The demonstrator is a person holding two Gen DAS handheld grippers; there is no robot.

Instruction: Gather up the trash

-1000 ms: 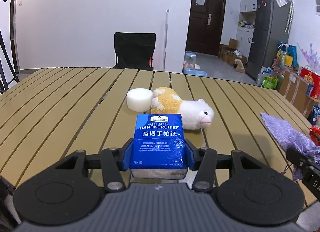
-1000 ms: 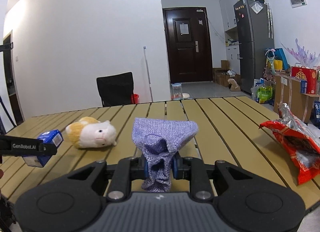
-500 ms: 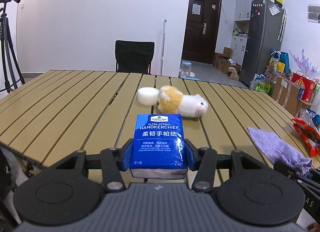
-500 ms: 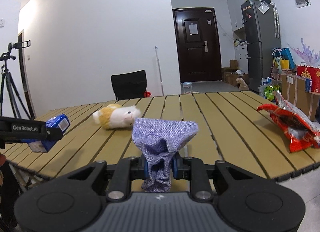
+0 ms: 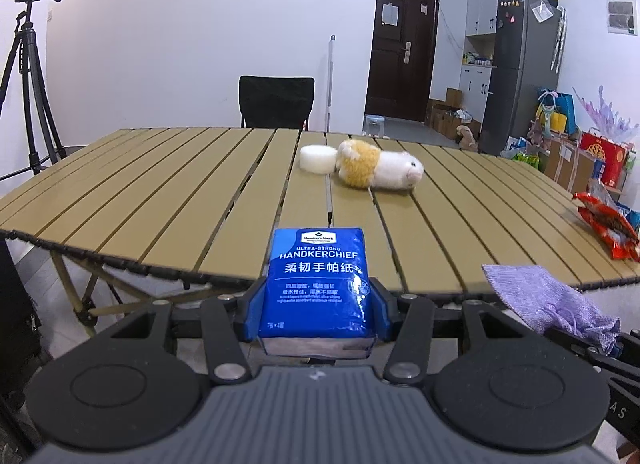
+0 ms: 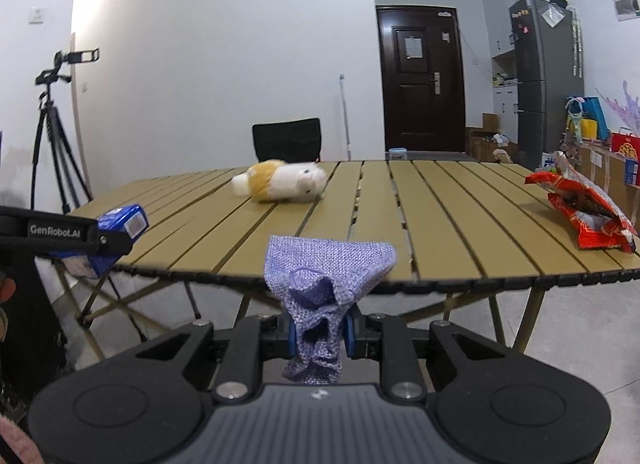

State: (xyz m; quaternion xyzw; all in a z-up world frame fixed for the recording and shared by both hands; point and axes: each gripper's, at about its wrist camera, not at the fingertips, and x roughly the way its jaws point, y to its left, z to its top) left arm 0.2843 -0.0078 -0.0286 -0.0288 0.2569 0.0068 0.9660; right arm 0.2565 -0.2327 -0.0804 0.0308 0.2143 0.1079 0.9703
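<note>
The handkerchief pack [image 5: 318, 288] wears a glossy blue plastic film, while the purple pouch [image 6: 326, 284] is coarse, loosely woven cloth with a matt, rough face. The desk [image 5: 160, 192] is made of smooth tan slats with a dull sheen, and on it lie a fluffy plush toy [image 5: 378, 170] and a shiny, crinkled red foil wrapper [image 6: 588, 210]. The grippers' bodies look like matt black plastic with small bright metal screws.

The handkerchief pack [image 5: 318, 288] is blue with white lettering, the drawstring pouch [image 6: 326, 284] is lilac woven cloth, the plush toy [image 5: 378, 170] is white with orange-yellow patches, the snack bag [image 6: 588, 210] is red, and the slatted worktop [image 5: 160, 192] is tan.
</note>
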